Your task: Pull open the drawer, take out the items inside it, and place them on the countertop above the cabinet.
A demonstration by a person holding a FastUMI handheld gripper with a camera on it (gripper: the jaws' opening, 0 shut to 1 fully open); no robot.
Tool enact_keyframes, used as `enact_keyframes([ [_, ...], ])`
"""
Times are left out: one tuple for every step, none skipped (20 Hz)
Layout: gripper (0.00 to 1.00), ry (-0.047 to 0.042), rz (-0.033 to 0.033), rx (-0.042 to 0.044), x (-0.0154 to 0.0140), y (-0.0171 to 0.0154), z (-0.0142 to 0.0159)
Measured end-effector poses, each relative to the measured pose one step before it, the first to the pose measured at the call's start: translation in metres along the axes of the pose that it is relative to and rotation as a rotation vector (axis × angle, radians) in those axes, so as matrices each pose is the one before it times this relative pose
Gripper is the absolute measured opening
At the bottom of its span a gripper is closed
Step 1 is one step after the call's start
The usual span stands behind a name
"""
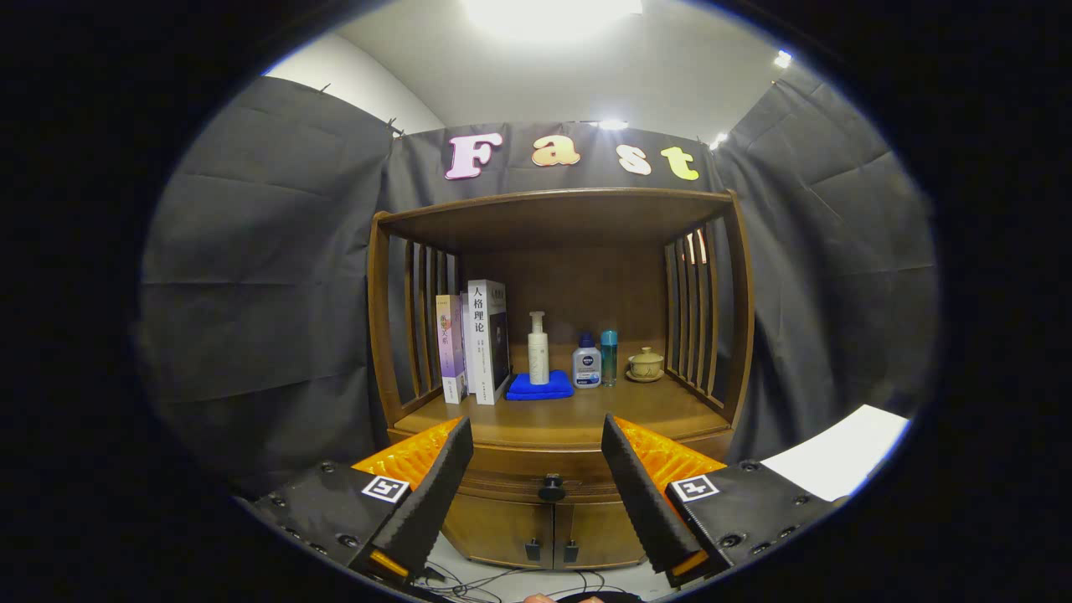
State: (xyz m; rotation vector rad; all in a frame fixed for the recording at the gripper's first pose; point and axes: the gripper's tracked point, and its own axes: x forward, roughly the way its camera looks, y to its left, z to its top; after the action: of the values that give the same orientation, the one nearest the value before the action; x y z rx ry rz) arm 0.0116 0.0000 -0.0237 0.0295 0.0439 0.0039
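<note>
Gripper (538,469) fingers spread wide, holding nothing, aimed at wooden cabinet (559,402). Drawer (502,481) closed, its dark knob (551,487) between the fingers, beyond the tips. On countertop (578,414): books (477,339) upright at left, pump bottle (538,347) on folded blue cloth (540,386), two small bottles (595,360), lidded cup (646,364) at right. Two lower doors (548,532) shut.
</note>
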Motion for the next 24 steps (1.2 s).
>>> enact_keyframes([
  [0.98,-0.00039,-0.00305,0.0019,0.00035,-0.00139,-0.0003],
  [0.98,0.0003,-0.00234,0.00057,0.00109,-0.00095,-0.00206],
  [0.98,0.00186,-0.00099,-0.00058,0.00095,-0.00101,-0.00115],
  [0.98,0.00254,-0.00138,-0.00011,0.00156,-0.00115,-0.00298],
  [0.98,0.00152,-0.00102,0.00075,0.00144,-0.00085,-0.00169],
  [0.98,-0.00119,-0.00473,0.00332,0.00238,-0.00241,-0.00223],
  [0.98,-0.00146,-0.00945,0.00568,0.00222,-0.00329,-0.00234],
  [0.98,0.00324,-0.00739,0.00699,0.00302,-0.00222,-0.00489],
  [0.97,0.00843,-0.00123,0.00282,0.00349,-0.00095,-0.00519],
  [0.97,0.00975,0.00127,-0.00386,0.00299,-0.00023,-0.0049],
  [0.97,-0.00314,-0.00009,-0.01214,0.00215,-0.00127,-0.00245],
  [0.98,-0.0165,-0.0073,-0.0208,0.0019,-0.00324,0.0001],
  [0.98,-0.00875,-0.01203,-0.02407,0.00184,-0.00415,-0.00244],
  [0.98,-0.00181,-0.01148,-0.01411,0.00355,-0.00319,-0.00553],
  [0.98,0.00736,-0.00187,0.0014,0.00224,0.0001,-0.00364],
  [0.98,0.01064,0.00834,0.01303,0.00226,0.00363,-0.00395],
  [0.98,0.00138,0.01146,0.01893,0.00088,0.00373,-0.0007],
  [0.98,-0.00366,0.00903,0.0166,0.00015,0.00193,0.00055],
  [0.98,-0.00509,0.00541,0.01051,0.00003,0.00142,0.00078],
  [0.98,-0.00622,0.00439,0.00524,-0.00046,0.00163,-0.00004],
  [0.98,-0.00674,0.0018,0.00219,-0.00062,0.00082,0.00107],
  [0.98,-0.00419,0.00188,0.0044,0.00055,0.00105,-0.00039],
  [0.98,0.00089,0.00718,0.00568,0.0004,0.00233,-0.00064],
  [0.98,0.0023,0.00598,0.00424,0.00105,0.0033,-0.00196],
])
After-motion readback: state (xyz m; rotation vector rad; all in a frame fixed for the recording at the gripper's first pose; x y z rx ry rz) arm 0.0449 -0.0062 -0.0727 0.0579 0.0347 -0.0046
